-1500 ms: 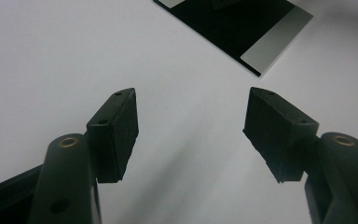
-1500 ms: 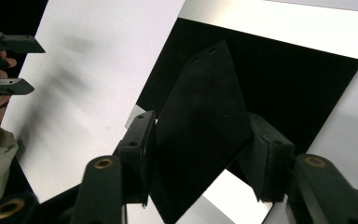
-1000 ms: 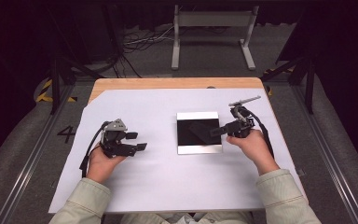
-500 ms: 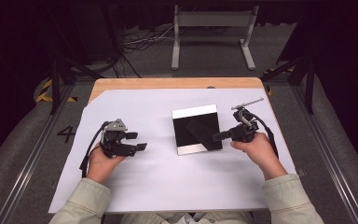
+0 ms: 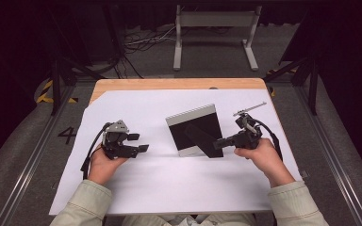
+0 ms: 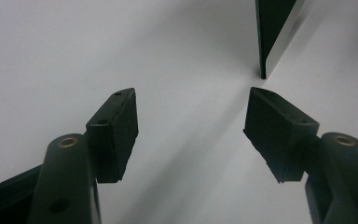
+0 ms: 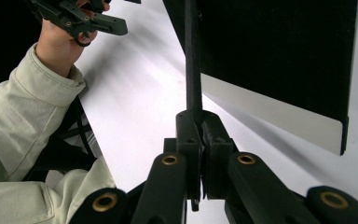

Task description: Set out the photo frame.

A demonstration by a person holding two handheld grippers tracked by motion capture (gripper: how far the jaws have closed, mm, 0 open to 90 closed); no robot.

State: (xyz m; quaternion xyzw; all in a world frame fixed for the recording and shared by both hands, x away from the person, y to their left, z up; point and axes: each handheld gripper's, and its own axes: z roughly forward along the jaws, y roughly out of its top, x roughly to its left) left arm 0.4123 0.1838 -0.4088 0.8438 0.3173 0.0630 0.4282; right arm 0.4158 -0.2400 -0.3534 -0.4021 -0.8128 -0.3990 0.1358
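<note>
So there's a white sheet covering the table, and mid-sheet a black picture frame is tipped up on its lower edge. The right gripper has just squeezed its jaws onto the frame's thin back stand. The left gripper sits on the sheet, well apart from the frame, jaws spread on nothing.

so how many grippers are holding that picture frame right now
1. The right gripper is shut on the picture frame's black back stand, propping the frame up mid-table. The left gripper rests open on the white sheet, apart from the frame.
</note>
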